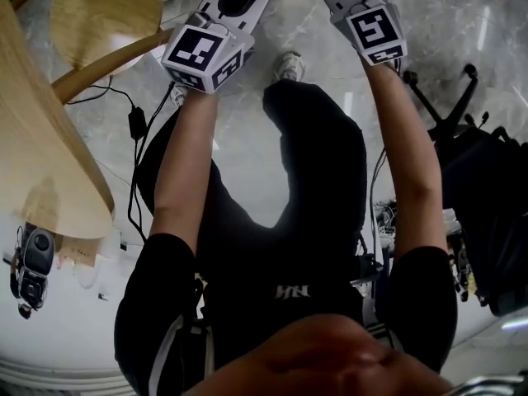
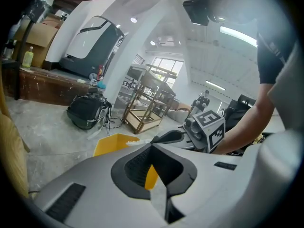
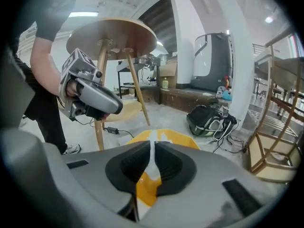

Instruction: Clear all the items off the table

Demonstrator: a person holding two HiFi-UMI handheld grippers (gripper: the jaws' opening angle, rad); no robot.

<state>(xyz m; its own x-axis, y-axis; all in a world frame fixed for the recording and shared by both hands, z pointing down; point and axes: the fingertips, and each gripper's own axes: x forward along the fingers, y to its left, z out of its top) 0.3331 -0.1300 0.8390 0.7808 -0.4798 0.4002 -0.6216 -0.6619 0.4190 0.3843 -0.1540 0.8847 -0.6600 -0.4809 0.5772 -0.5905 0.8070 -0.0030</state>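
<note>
Mostly hidden: the white sheet (image 3: 152,167). Only a thin strip shows inside the left gripper (image 2: 153,165) and inside the right gripper (image 3: 153,151). A ragged edge shows between them in the left gripper view.
Cut off: the yellow bin (image 3: 181,137) and both sets of jaw tips run off the top edge of the head view.
Table top: the round wooden table (image 3: 114,34) is seen from below in the right gripper view, so its surface can't be checked. The head view catches only a slice along its edge.
Sheet, looks: plain white, thin and limp. Paper or tissue, can't tell which.
Sheet, place: off the table, held in the air between the two grippers, above the yellow bin on the floor.
Left claw: closed, pinching one end of the sheet.
Right claw: closed on the sheet, with the strip running up between the pads.
Writing: black-and-white square patterns on the marker cubes (image 1: 202,52). White logo (image 1: 291,290) on the person's black top, upside down and not legible.
Floor: black bag (image 3: 209,118) near a white pillar.
</note>
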